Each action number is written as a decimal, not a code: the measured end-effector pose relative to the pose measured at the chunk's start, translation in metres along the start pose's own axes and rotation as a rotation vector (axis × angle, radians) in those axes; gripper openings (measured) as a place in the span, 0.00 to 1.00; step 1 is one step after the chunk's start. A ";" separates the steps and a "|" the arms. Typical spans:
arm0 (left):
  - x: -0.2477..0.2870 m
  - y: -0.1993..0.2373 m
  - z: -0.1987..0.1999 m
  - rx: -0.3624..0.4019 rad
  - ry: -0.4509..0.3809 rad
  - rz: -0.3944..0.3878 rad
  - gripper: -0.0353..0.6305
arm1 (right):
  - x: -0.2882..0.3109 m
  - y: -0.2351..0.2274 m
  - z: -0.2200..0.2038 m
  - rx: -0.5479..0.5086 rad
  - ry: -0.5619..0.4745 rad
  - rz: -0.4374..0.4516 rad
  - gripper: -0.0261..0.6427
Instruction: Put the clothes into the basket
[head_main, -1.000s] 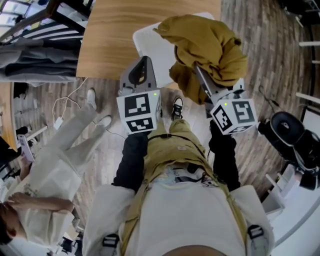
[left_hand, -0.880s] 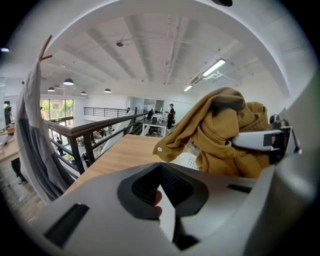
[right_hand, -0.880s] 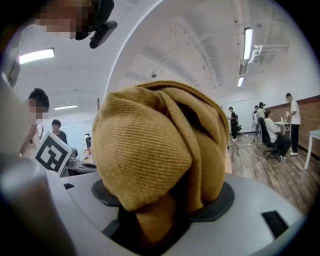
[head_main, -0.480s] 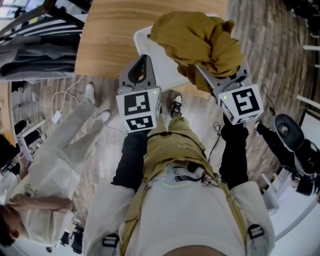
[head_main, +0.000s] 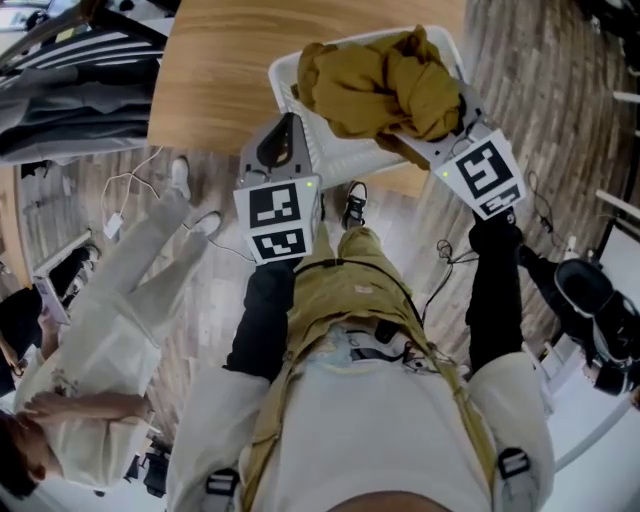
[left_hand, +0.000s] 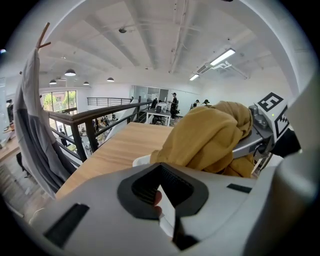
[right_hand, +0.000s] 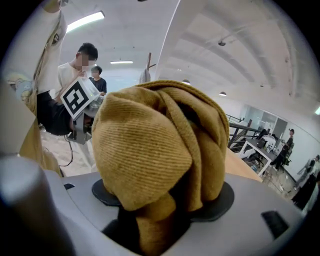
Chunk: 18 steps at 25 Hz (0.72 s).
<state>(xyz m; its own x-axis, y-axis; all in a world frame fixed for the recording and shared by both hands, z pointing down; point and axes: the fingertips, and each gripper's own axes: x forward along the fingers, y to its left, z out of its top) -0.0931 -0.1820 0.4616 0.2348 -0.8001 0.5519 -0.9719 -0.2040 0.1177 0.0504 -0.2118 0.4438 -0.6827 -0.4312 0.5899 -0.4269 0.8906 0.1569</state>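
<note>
Head view: right tongs (head_main: 432, 140) on cloth (head_main: 370, 85)

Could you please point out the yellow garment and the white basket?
yellow garment (head_main: 375, 85): head view, middle of the bunched cloth.
white basket (head_main: 325, 140): head view, bare side wall.
</note>
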 end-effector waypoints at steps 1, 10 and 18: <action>0.001 0.001 -0.003 -0.002 0.006 0.000 0.05 | 0.006 0.002 -0.006 -0.026 0.028 0.022 0.56; 0.007 -0.002 -0.009 -0.005 0.036 0.005 0.05 | 0.042 0.013 -0.048 -0.255 0.232 0.164 0.56; 0.010 0.013 -0.021 -0.009 0.058 0.017 0.05 | 0.093 0.035 -0.099 -0.408 0.415 0.318 0.56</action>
<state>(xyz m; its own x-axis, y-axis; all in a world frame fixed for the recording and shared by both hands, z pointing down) -0.1039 -0.1803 0.4861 0.2174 -0.7695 0.6005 -0.9758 -0.1859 0.1150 0.0308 -0.2068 0.5824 -0.4182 -0.1189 0.9006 0.0723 0.9839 0.1634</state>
